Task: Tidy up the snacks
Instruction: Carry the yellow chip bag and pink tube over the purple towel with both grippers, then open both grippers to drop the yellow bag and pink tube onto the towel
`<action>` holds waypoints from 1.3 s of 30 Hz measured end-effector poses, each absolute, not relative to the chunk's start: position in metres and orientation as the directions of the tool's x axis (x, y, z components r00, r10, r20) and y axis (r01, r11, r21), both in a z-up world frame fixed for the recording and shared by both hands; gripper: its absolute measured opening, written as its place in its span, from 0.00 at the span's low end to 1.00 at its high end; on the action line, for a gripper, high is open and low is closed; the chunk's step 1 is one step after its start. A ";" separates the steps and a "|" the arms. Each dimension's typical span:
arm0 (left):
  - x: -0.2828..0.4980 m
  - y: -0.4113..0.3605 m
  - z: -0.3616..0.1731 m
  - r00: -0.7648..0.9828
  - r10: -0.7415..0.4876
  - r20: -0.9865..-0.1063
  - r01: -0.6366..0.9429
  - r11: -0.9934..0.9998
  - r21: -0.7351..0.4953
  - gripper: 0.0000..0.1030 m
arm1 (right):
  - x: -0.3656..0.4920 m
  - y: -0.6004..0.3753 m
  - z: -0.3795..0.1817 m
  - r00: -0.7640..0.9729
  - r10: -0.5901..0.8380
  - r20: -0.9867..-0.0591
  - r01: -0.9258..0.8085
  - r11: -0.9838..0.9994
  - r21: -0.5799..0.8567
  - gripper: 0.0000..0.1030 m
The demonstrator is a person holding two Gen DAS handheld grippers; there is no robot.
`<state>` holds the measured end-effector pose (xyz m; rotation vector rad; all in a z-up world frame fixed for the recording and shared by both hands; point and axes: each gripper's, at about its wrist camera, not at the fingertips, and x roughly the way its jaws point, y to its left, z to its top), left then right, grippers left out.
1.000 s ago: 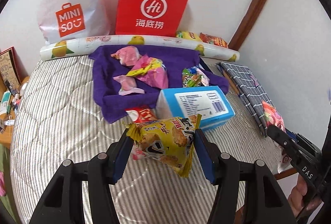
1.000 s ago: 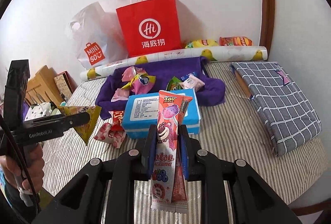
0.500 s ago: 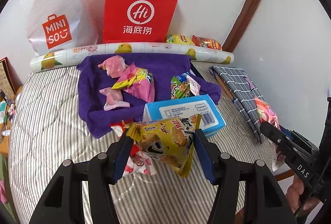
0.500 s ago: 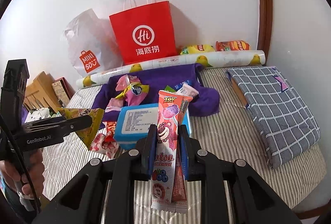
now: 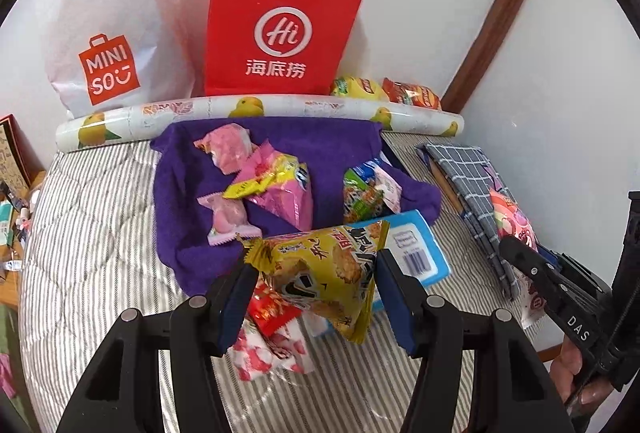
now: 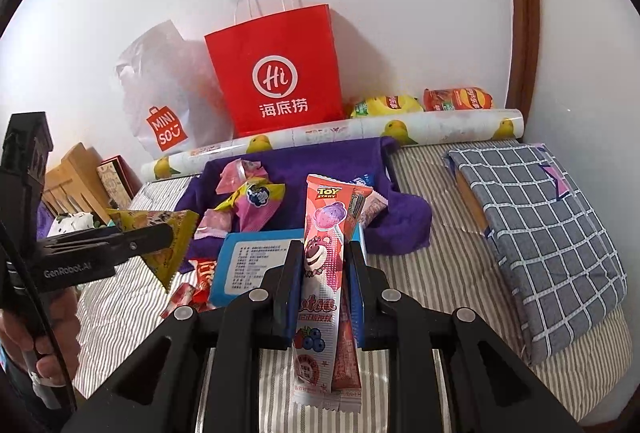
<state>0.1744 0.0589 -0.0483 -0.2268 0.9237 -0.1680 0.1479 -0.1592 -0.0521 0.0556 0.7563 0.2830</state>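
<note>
The striped bed carries a purple cloth strewn with snacks at twelve o'clock. The left tongs are clamped on a yellow cracker packet. The right tongs are clamped on a tall pink Toy Story packet, over the blue box.

red snack: half behind yellow packet | blue box: label print too small
</note>
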 end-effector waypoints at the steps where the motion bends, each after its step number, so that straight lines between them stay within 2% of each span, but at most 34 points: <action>1: 0.176 0.062 -0.049 0.592 -0.240 -0.769 0.041 0.962 -0.269 0.56 | 0.151 -0.159 -0.053 0.689 0.270 -0.672 -0.229 0.962 0.152 0.20; 19: 0.232 0.100 -0.058 0.604 -0.182 -0.776 -0.040 0.966 -0.257 0.56 | 0.220 -0.143 -0.063 0.677 0.294 -0.675 -0.242 0.955 0.173 0.20; 29: 0.267 0.112 -0.071 0.599 -0.131 -0.790 -0.085 0.971 -0.225 0.56 | 0.275 -0.134 -0.071 0.666 0.316 -0.675 -0.257 0.947 0.190 0.20; 33: 0.276 0.115 -0.074 0.609 -0.072 -0.790 -0.109 0.979 -0.173 0.56 | 0.290 -0.131 -0.075 0.655 0.329 -0.680 -0.269 0.943 0.197 0.20; 39: 0.287 0.118 -0.089 0.587 -0.084 -0.805 -0.123 0.974 -0.191 0.56 | 0.311 -0.129 -0.085 0.634 0.332 -0.699 -0.274 0.941 0.199 0.21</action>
